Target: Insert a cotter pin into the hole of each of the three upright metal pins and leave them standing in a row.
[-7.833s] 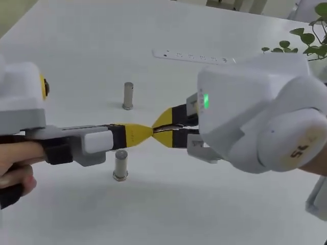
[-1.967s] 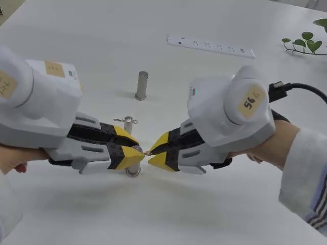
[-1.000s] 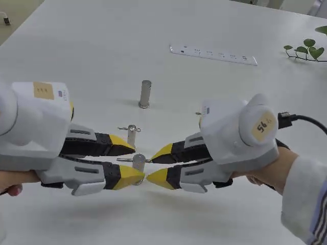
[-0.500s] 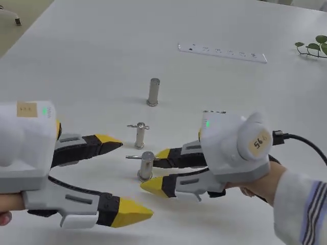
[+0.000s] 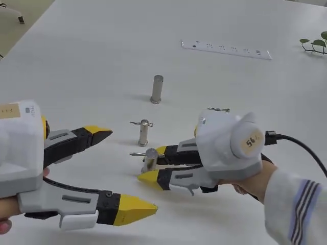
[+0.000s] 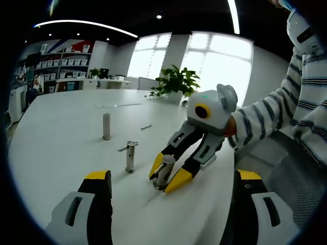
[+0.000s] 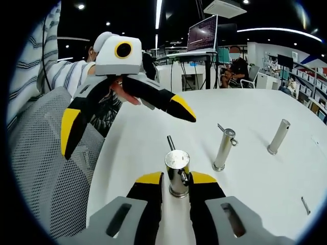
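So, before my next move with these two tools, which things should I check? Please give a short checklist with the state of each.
1. The near short upright steel pin carries its thin wire cotter pin: ok.
2. The middle upright steel pin carries a second cotter pin: ok.
3. The far upright steel pin carries a cotter pin: not ok, none in it.
4. The spare wire cotter pin lies ready on the white table: ok, beside the right tool.
5. The left tool is open and empty: ok.
6. The right tool is clear of the near pin: cannot tell; its jaws stand apart, one on either side, close.
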Demonstrator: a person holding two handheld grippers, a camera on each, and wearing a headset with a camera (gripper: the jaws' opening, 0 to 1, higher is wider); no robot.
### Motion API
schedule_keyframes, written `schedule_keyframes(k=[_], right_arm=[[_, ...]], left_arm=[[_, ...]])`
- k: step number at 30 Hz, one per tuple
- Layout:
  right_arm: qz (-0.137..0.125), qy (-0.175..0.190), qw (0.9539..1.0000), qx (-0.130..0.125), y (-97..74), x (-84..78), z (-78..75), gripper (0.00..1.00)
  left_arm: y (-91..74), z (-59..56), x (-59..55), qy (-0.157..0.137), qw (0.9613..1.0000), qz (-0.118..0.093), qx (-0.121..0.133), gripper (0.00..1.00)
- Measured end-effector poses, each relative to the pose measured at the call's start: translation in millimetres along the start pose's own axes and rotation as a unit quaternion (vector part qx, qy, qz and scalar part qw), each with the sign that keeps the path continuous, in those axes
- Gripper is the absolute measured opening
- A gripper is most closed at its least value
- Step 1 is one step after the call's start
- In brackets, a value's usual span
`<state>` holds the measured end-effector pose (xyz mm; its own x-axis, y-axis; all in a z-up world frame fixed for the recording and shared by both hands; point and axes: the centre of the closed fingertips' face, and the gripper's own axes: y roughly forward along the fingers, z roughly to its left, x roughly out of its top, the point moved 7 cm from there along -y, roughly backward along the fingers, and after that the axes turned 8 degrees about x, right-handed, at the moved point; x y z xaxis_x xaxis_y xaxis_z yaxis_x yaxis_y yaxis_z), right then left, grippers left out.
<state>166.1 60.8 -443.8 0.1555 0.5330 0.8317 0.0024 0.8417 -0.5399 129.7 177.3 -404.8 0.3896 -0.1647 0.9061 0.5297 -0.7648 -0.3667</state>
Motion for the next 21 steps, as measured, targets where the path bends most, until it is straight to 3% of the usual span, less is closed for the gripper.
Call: schedule_keyframes(k=[7, 14, 21], right_arm=[[0.002, -0.003, 1.0, -0.001, 0.5, 1.0, -2.8, 0.1], [0.015, -0.037, 0.9991, -0.012, -0.4, 1.5, 0.9, 0.09], [0.013, -0.028, 0.9994, -0.019, -13.1, 4.1, 7.0, 0.08]], left_arm=[[1.3, -2.0, -11.3, 0.007, 0.9995, 0.03, -0.008, 0.99], [3.5, -2.0, -10.7, 0.004, 0.9995, 0.03, -0.008, 0.99], [4.4, -0.2, -10.0, 0.003, 0.9995, 0.03, -0.005, 0.99]])
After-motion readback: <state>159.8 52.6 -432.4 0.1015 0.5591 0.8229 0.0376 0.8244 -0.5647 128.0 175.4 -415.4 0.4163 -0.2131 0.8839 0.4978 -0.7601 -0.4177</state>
